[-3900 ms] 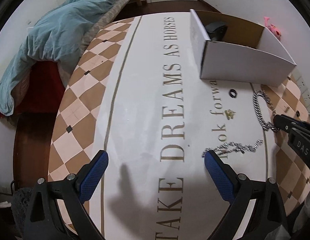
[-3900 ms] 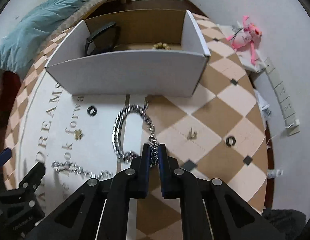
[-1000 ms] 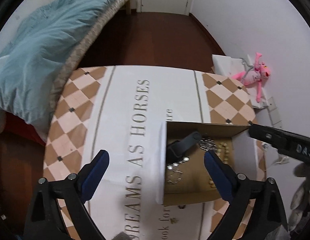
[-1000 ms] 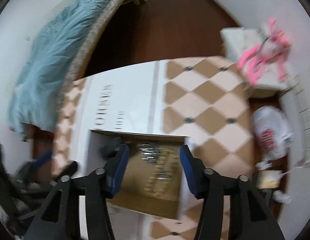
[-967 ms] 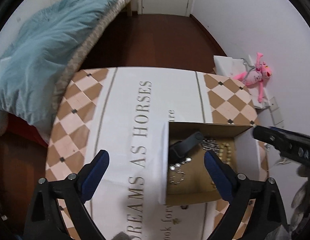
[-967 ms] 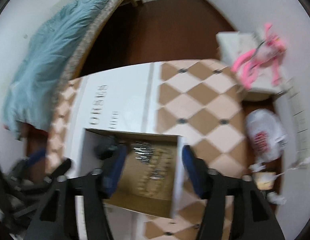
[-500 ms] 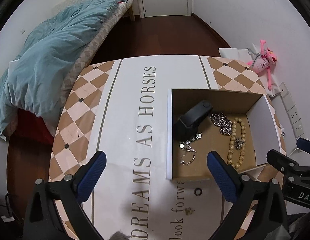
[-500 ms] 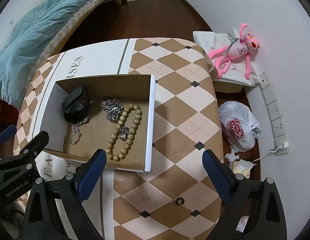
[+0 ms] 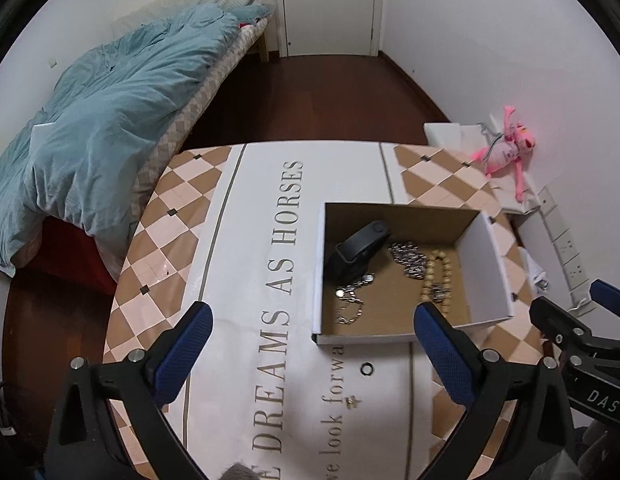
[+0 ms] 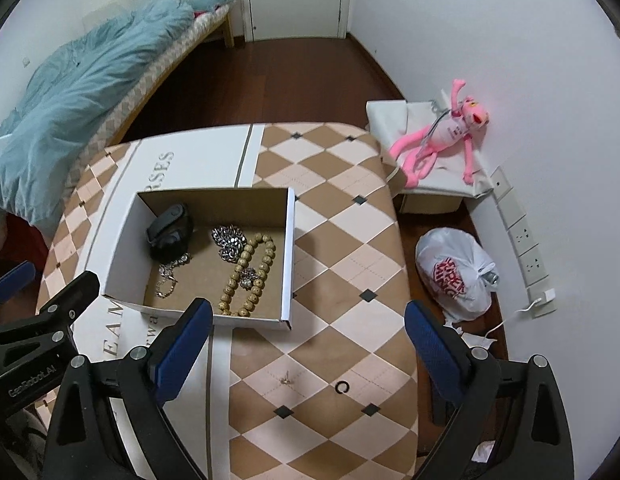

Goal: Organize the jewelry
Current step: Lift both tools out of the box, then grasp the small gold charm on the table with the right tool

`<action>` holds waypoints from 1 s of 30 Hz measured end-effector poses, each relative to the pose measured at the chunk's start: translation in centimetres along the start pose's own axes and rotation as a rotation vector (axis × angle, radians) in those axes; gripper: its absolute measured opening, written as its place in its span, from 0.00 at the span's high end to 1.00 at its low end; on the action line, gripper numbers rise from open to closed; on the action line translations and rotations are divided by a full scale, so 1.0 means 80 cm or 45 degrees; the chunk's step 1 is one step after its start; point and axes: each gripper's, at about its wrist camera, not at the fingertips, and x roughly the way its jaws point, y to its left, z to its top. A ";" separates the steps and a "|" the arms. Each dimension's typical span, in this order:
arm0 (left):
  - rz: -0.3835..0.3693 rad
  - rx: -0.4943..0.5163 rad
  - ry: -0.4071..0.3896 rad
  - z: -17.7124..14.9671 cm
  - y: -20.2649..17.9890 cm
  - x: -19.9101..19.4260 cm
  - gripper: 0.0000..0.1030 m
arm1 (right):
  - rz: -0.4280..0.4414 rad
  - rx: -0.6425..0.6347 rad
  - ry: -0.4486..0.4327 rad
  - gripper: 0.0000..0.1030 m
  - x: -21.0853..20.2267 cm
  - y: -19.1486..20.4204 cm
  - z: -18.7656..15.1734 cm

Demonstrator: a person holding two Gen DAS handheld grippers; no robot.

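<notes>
A white cardboard box [image 9: 485, 272] stands on the table. Inside lie a black band [image 9: 357, 250], a heavy silver chain [image 9: 407, 254], a wooden bead bracelet [image 9: 433, 276] and a thin silver necklace [image 9: 349, 304]. My left gripper [image 9: 310, 332] hovers open and empty over the near side of the box. My right gripper [image 10: 306, 320] is also open and empty, above the table at the front right of the box [image 10: 250, 322]. On the cloth in front lie a black ring [image 9: 367, 369], a small gold earring [image 9: 352, 400], a second black ring [image 10: 341, 387] and a small stud [image 10: 286, 381].
The table has a checkered cloth [image 10: 341, 240] with printed lettering. A bed with a blue duvet [image 9: 110, 120] stands to the left. By the right wall are a pink plush toy [image 10: 441, 136] on a white bag and a tied plastic bag [image 10: 453, 276] on the floor.
The chain and the thin necklace, earlier on the cloth, now lie in the box. Both grippers have drawn back from the box, and the right jaws have spread wide.
</notes>
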 end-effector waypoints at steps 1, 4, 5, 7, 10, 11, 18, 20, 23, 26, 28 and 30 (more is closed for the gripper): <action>-0.007 0.000 -0.014 0.000 -0.001 -0.008 0.00 | -0.003 0.004 -0.018 0.05 -0.008 -0.001 -0.001; -0.022 -0.001 -0.046 -0.001 -0.003 -0.028 0.00 | -0.005 0.009 -0.059 0.05 -0.029 -0.003 -0.003; -0.028 -0.005 -0.056 -0.001 -0.003 -0.035 0.00 | -0.003 0.010 -0.076 0.05 -0.038 -0.004 -0.004; -0.034 -0.012 -0.078 -0.003 -0.003 -0.048 0.00 | -0.001 0.012 -0.103 0.05 -0.054 -0.006 -0.007; -0.049 -0.013 -0.105 -0.004 -0.004 -0.067 0.00 | 0.011 0.021 -0.139 0.05 -0.074 -0.007 -0.009; -0.054 -0.013 -0.112 -0.005 -0.004 -0.073 0.00 | 0.016 0.024 -0.150 0.05 -0.081 -0.007 -0.010; 0.014 -0.048 -0.110 -0.013 -0.001 -0.087 0.00 | 0.055 0.040 -0.200 0.05 -0.110 -0.010 -0.020; 0.055 -0.041 -0.098 -0.020 0.000 -0.079 0.00 | 0.045 0.042 -0.178 0.05 -0.102 -0.013 -0.028; 0.092 -0.018 -0.081 -0.035 0.000 -0.062 0.00 | 0.048 0.064 -0.091 0.05 -0.069 -0.022 -0.048; 0.126 0.002 -0.049 -0.053 0.000 -0.039 0.00 | 0.090 0.110 -0.016 0.05 -0.026 -0.032 -0.073; 0.147 0.012 -0.008 -0.067 0.000 -0.018 0.00 | 0.135 0.143 0.032 0.11 0.005 -0.036 -0.089; 0.157 0.015 0.035 -0.081 0.002 0.004 0.00 | 0.178 0.166 0.069 0.27 0.032 -0.035 -0.102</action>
